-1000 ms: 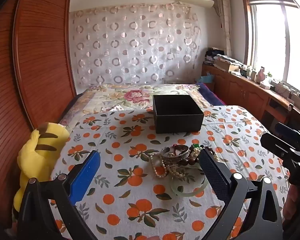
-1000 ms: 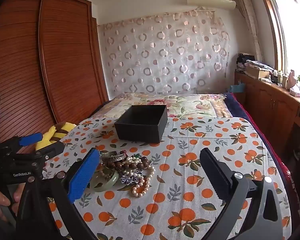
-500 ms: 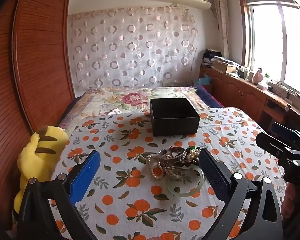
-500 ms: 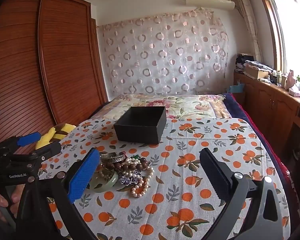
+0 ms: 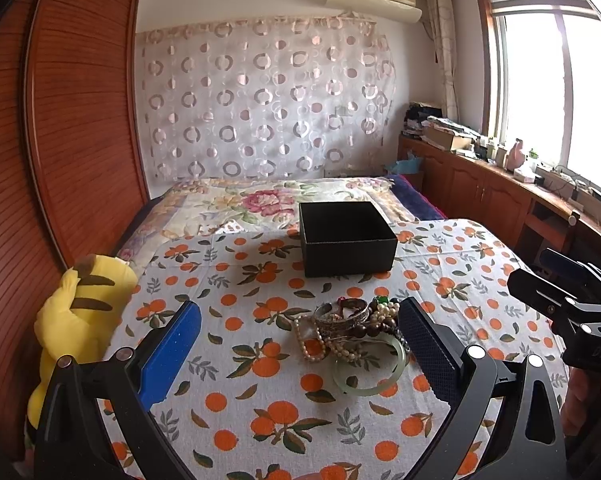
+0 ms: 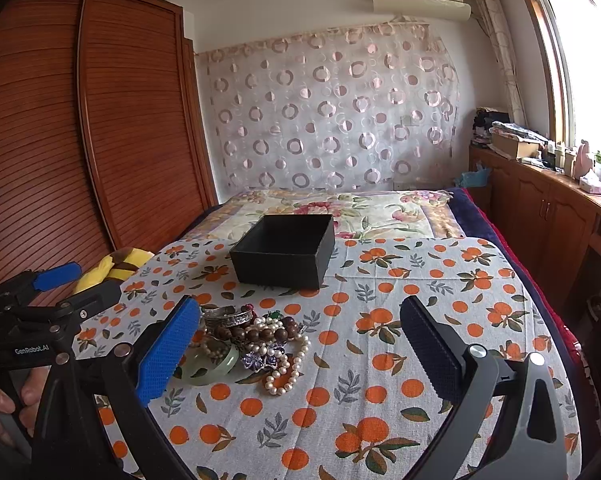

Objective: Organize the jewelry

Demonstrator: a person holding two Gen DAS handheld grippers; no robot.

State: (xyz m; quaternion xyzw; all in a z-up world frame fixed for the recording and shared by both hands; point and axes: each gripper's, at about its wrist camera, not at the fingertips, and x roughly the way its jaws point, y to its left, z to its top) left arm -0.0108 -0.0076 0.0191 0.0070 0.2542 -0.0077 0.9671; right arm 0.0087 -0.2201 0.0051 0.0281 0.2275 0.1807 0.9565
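A heap of jewelry (image 5: 350, 330) lies on the orange-print cloth: a silver cuff, dark wooden beads, pearl strands and a pale green bangle (image 5: 370, 372). The same heap (image 6: 252, 340) shows in the right wrist view. Behind it stands an open black box (image 5: 346, 238) (image 6: 286, 250), seemingly empty. My left gripper (image 5: 300, 344) is open above the cloth, its right finger beside the heap. My right gripper (image 6: 300, 346) is open too, its blue left finger next to the green bangle (image 6: 210, 364). Each view shows the other gripper held at the side.
A yellow striped plush toy (image 5: 80, 316) sits at the cloth's left edge by the wooden wardrobe (image 5: 60, 140). A floral bedspread (image 5: 260, 200) lies behind the box. A wooden cabinet (image 6: 548, 216) with clutter runs under the window on the right.
Both views have tilted upward a little and the jewelry heap sits slightly lower and nearer in frame. Both grippers stay open; nothing was picked up.
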